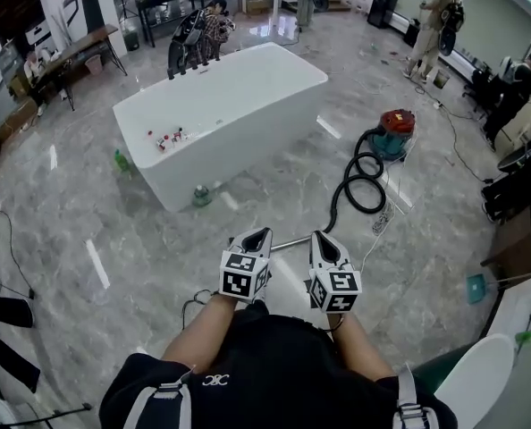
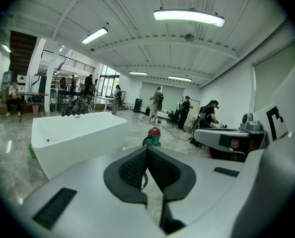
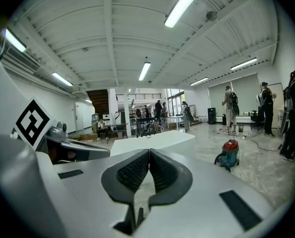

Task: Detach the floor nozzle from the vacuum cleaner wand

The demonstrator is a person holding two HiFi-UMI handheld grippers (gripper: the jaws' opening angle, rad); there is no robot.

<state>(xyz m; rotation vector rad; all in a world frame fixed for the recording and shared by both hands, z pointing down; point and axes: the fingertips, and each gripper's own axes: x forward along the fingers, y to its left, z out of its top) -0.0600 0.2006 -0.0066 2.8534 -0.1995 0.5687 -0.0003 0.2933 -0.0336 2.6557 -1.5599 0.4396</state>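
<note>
Jaws pressed together on both, nothing between them: left gripper (image 1: 257, 236), right gripper (image 1: 324, 239). The wand (image 1: 290, 242) shows just between the two, low over the glossy marble floor (image 1: 96, 204). It's a thin bright metal tube running to the ribbed black hose (image 1: 362, 181) and the red-teal vacuum (image 1: 393, 132), off the white tub's (image 1: 221, 105) right corner. Floor nozzle not in view, probably under my grippers. My read: wand stiff, smooth and slippery, so pinch it hard near the joint. Nozzle is likely light plastic, so grip its neck and pull straight along the tube. The hose may drag.
</note>
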